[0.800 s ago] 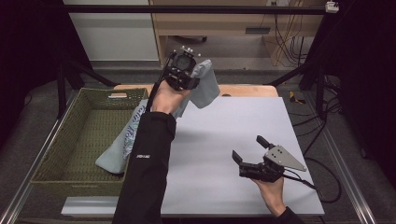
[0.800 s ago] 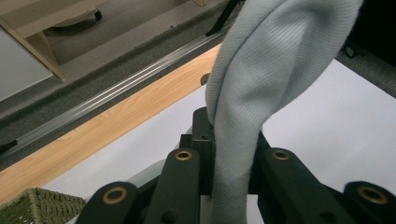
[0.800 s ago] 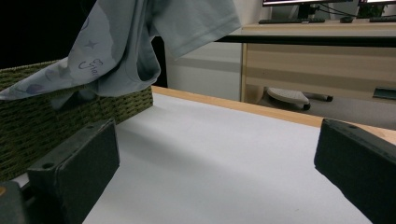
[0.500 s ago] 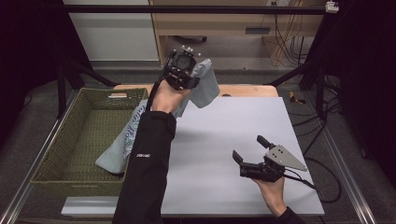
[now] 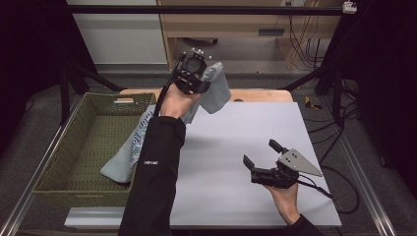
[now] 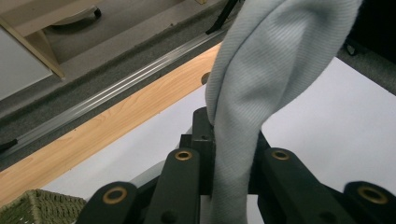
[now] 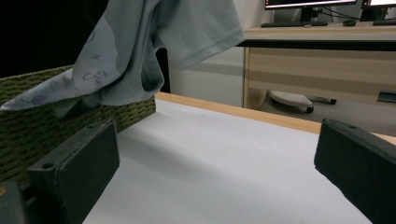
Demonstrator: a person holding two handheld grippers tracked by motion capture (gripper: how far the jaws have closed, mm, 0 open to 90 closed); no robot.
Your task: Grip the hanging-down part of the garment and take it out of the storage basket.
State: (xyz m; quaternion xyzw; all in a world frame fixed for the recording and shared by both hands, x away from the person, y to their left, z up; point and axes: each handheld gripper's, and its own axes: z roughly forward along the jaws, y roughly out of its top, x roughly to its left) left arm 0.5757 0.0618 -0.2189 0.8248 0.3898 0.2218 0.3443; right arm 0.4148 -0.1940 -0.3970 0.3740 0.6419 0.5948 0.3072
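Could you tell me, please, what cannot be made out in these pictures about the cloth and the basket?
- Cloth middle: high view, hidden behind the person's sleeve.
- Cloth's print: right gripper view, too small to read.
- Basket floor under the cloth: high view, covered.
- Left gripper pads: left gripper view, wrapped by cloth.

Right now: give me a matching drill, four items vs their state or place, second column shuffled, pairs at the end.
Items:
1. left gripper
2. right gripper
3. cloth
4. basket

States:
A. open, nothing between the jaws
B. green wicker, at the left edge of the table
C. pale blue, lifted, lower end trailing into the basket
D. shut on the cloth, raised at the far side

Pairs: 1-D, 2-A, 3-C, 4-B
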